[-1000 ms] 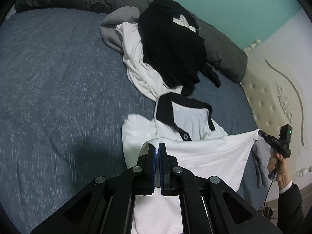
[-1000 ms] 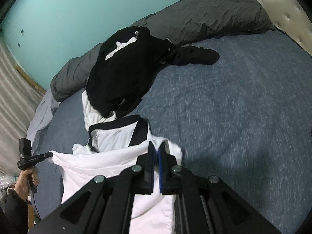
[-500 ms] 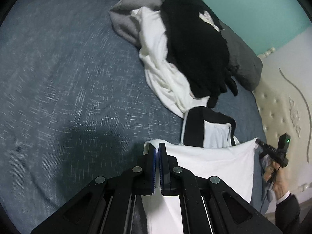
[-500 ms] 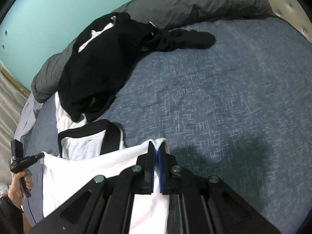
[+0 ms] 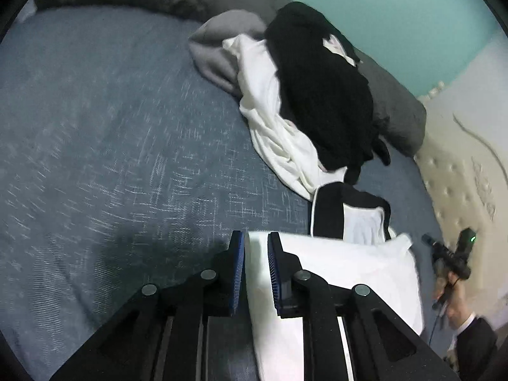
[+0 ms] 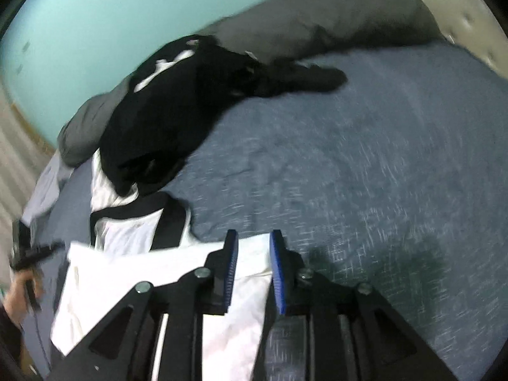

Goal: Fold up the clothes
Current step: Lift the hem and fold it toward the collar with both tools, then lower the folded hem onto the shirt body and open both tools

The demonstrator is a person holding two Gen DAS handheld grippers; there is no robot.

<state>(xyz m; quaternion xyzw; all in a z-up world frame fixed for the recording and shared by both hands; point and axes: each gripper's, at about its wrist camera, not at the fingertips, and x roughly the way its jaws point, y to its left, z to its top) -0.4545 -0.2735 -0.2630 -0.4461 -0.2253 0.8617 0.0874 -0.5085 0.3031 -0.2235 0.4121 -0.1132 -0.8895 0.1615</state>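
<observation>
A white polo shirt [image 5: 349, 270] with a black collar [image 5: 330, 209] lies on the blue bed [image 5: 111, 127], its lower half folded up to just below the collar. My left gripper [image 5: 255, 243] is low over the fold's left corner. Its jaws are opening, and the white cloth lies slack between them without being pinched. In the right wrist view the same shirt [image 6: 143, 270] and collar [image 6: 139, 209] show. My right gripper [image 6: 254, 238] is over the right corner. Its jaws are opening too, with loose cloth between them.
A pile of clothes sits beyond the collar: a black garment [image 5: 317, 89] over a white one [image 5: 270, 120] and a grey one [image 5: 222, 47]. A grey duvet [image 6: 317, 16] lines the far edge. A padded headboard [image 5: 460, 174] stands at the right. A hand holds the right gripper [image 5: 444, 250].
Both grippers came down onto the bed with the shirt's hem, laying it over the shirt's body below the collar. Both pairs of jaws, shut on the cloth before, now stand apart.
</observation>
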